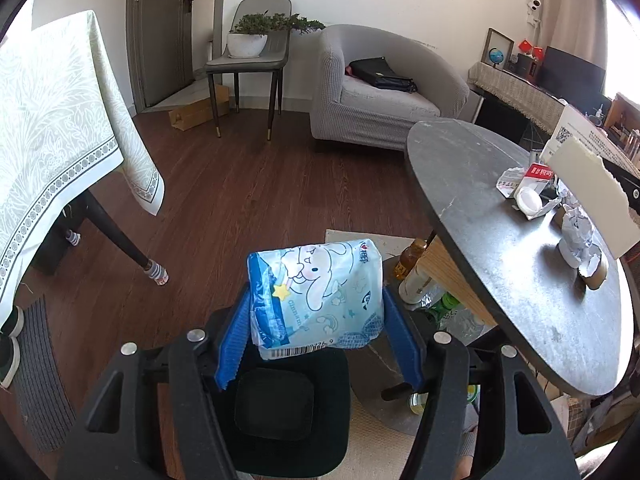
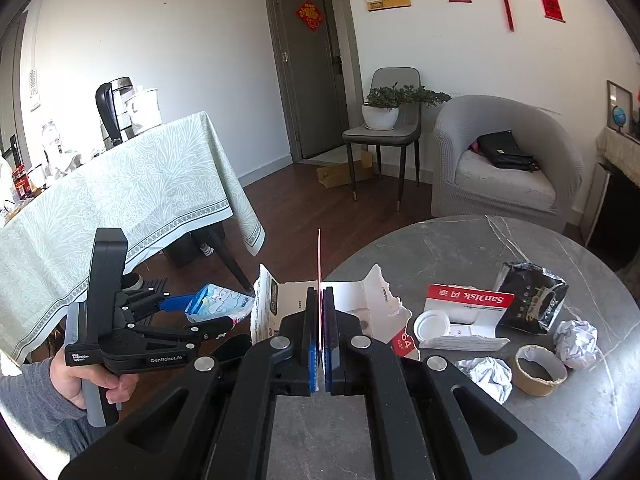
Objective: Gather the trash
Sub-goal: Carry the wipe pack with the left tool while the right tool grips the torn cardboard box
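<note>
On the counter (image 2: 460,248) lie a SanDisk package (image 2: 466,316), crumpled paper (image 2: 576,338) and tape roll (image 2: 538,368). Your left gripper (image 1: 316,316) clamps a tissue pack (image 1: 316,292) above the black bin (image 1: 280,408); your right gripper (image 2: 320,320) pinches torn cardboard (image 2: 320,264).

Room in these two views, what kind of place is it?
Most likely a home living and dining room: a grey upholstered tub armchair, a dining table under a pale green patterned tablecloth, and a round dark grey stone-look table on a wood floor.
</note>
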`<state>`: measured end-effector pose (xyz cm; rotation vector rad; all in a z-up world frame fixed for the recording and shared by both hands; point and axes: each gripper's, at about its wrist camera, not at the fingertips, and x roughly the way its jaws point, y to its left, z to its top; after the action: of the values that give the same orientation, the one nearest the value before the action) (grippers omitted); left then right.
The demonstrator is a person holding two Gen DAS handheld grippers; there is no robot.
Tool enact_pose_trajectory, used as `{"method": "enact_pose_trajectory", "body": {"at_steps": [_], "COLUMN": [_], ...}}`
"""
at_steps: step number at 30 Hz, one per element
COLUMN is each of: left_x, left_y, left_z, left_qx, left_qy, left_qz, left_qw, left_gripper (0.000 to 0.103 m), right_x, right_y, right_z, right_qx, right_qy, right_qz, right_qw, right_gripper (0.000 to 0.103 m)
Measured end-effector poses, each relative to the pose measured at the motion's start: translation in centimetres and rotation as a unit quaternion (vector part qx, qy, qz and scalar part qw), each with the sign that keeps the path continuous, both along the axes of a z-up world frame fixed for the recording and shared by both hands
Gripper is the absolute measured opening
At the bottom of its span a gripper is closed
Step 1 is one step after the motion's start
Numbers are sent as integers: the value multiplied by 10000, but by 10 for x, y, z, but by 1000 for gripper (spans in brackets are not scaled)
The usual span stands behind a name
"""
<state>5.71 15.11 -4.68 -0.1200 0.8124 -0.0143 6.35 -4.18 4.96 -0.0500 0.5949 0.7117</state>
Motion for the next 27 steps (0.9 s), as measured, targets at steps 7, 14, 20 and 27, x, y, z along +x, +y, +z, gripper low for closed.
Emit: {"method": "enact_pose_trajectory", "body": {"at_steps": [7,14,20,27], "left_x": [-2,-7,-8,-14], "left_y": [24,35,47,63], "left_z": [-28,-64,-93,-118], "left_qx": [9,57,-16,-155], "left_qy": [408,812,1203,1615], "left_qz": [131,76,55,113], "left_qw": [9991,9966,9927,9867], "left_gripper": [66,66,66,70], "right_x": [2,0,1,1], "right_y": [40,80,108,140], "right_z": [-5,-12,-20,-31], "right_qx": [-20,-134,-253,-379], "right_qy": [69,159,289,468], "right_qz": [291,643,827,1025], "right_qw": [9996,9977,9958,9929], "right_gripper": [2,2,2,2]}}
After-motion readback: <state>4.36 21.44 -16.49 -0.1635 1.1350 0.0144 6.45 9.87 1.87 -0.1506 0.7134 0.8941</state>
